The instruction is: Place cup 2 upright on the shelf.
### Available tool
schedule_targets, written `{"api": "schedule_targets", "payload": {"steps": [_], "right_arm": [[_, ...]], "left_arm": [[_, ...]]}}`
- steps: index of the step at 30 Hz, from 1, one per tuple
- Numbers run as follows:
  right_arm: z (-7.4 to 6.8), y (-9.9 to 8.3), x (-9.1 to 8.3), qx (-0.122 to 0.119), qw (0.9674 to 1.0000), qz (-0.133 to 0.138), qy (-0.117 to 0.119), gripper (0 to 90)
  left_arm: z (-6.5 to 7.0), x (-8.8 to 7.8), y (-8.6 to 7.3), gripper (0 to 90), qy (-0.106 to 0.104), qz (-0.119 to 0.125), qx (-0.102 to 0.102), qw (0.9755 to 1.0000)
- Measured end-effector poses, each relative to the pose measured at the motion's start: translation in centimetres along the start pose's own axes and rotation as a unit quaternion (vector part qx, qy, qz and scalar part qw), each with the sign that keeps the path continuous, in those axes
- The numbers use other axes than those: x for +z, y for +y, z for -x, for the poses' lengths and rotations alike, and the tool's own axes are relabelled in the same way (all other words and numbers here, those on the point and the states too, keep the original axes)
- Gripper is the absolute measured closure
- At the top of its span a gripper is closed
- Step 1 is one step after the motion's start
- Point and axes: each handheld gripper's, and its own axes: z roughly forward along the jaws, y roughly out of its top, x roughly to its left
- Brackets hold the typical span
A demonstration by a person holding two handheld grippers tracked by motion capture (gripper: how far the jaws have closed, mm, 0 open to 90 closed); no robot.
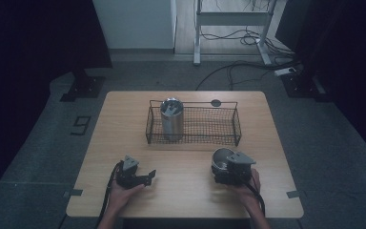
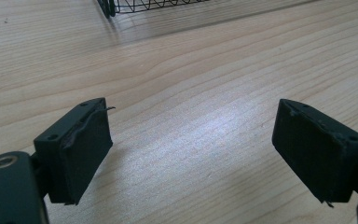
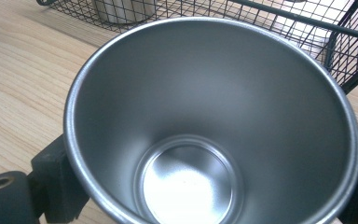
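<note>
At the left of the bench (image 1: 124, 119), the left tongs (image 1: 145, 178) rest low in the person's hand with jaws spread wide and nothing between them. The left gripper view confirms this: bare wood between the two black pads (image 2: 86, 154), and a corner of the basket (image 2: 135, 5) at the top edge.

Toward the middle, the wire basket (image 1: 193, 141) stands at the back of the bench with one steel cup (image 1: 171, 119) upright in its left end.

At the right, the right tongs (image 1: 228, 171) hold a second cup (image 1: 220, 159) just in front of the basket, mouth tilted up. From above the grip itself is hidden under the tongs' body. The right gripper view looks straight into this cup (image 3: 209, 121), with jaws pressed against its outer wall on both sides.

The cup looks light, rigid and smooth, so likely slippery; gripping across the wall below the rim seems soundest.
</note>
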Motion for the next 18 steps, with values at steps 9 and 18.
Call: {"api": "schedule_targets", "payload": {"steps": [9,18], "right_arm": [[0.24,0.03,-0.01,-0.001,1.0000,0.001,0.007,7.6],[0.48,-0.04,-0.15,0.007,0.9999,0.003,0.013,7.7]], "left_arm": [[-0.11,-0.05,0.01,11.7,0.000,0.000,-0.002,1.0000],[-0.21,-0.14,0.03,11.7,-0.001,0.001,-0.003,1.0000]]}}
